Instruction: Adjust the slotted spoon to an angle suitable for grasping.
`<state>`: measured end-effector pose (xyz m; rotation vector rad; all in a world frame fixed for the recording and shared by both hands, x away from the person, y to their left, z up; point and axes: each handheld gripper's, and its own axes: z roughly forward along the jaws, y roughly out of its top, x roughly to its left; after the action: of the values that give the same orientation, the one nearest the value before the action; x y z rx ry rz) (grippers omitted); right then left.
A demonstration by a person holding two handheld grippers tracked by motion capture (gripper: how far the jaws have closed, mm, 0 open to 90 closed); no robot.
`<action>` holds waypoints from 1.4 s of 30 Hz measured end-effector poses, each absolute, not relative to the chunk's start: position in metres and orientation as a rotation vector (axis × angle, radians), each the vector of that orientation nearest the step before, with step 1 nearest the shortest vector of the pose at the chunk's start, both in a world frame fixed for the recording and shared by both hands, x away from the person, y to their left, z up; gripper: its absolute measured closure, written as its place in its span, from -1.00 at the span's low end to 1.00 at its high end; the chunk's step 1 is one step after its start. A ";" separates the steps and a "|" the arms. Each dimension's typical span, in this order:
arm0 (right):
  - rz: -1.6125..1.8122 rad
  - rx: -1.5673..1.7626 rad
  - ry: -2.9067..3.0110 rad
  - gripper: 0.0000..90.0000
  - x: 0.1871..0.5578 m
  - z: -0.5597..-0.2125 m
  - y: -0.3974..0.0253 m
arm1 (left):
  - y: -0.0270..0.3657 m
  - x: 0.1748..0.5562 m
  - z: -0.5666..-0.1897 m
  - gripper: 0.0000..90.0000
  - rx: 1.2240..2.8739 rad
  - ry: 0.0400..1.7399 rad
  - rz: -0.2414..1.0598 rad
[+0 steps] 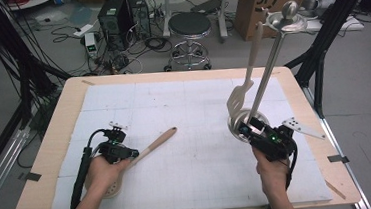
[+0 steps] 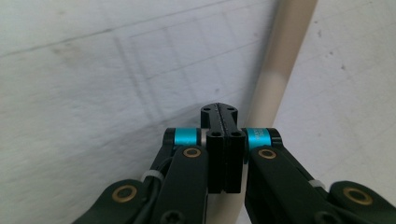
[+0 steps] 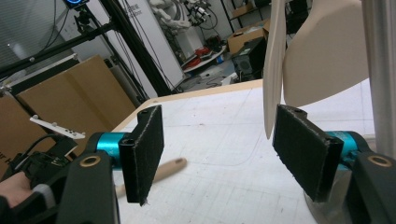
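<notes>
Left gripper (image 1: 127, 154), lower left, jaws clamped on the wooden spoon (image 1: 157, 141) lying mid-worktop; right gripper (image 1: 255, 129) jaws open by the utensil holder (image 1: 235, 126) — lift spoon level, w/ slow carry over.

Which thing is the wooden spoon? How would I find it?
Look at the white mat covering the table. On its left half, the wooden spoon lies flat, slanting up to the right from the left hand-held gripper. The other utensils stand upright in a holder on the right.

Left gripper (image 1: 129, 153) low over table, jaws pressed together. Right gripper (image 1: 248, 128) raised, jaws wide apart.
</notes>
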<state>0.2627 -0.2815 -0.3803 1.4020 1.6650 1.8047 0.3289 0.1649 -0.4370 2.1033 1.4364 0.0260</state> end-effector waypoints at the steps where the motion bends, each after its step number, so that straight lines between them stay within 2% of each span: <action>1: 1.806 1.408 1.670 -0.26 0.262 -0.380 -0.281 | 0.160 0.328 -0.437 1.00 2.113 1.422 0.026; 7: 1.807 1.414 1.673 -0.26 0.262 -0.383 -0.282 | 0.136 0.322 -0.437 1.00 2.152 1.341 0.018; 12: 1.803 1.417 1.673 -0.26 0.261 -0.385 -0.283 | 0.130 0.315 -0.423 1.00 2.068 1.269 0.062; 16: 1.805 1.421 1.672 -0.26 0.262 -0.385 -0.281 | 0.114 0.305 -0.416 1.00 2.041 1.165 -0.014; 22: 1.801 1.417 1.684 -0.25 0.260 -0.386 -0.278 | 0.078 0.294 -0.425 1.00 2.115 1.068 -0.086; 31: 1.798 1.420 1.674 -0.25 0.259 -0.387 -0.281 | 0.061 0.303 -0.442 1.00 2.193 1.118 -0.020; 40: 1.798 1.421 1.676 -0.25 0.258 -0.388 -0.280 | 0.062 0.330 -0.439 1.00 2.197 1.181 0.078; 42: 1.796 1.423 1.677 -0.25 0.257 -0.388 -0.280 | 0.068 0.338 -0.440 1.00 2.159 1.220 0.066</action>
<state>0.2572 -0.2802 -0.3878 1.4234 1.6768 1.7961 0.3384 0.0678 -0.4395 2.1593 1.2200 0.0661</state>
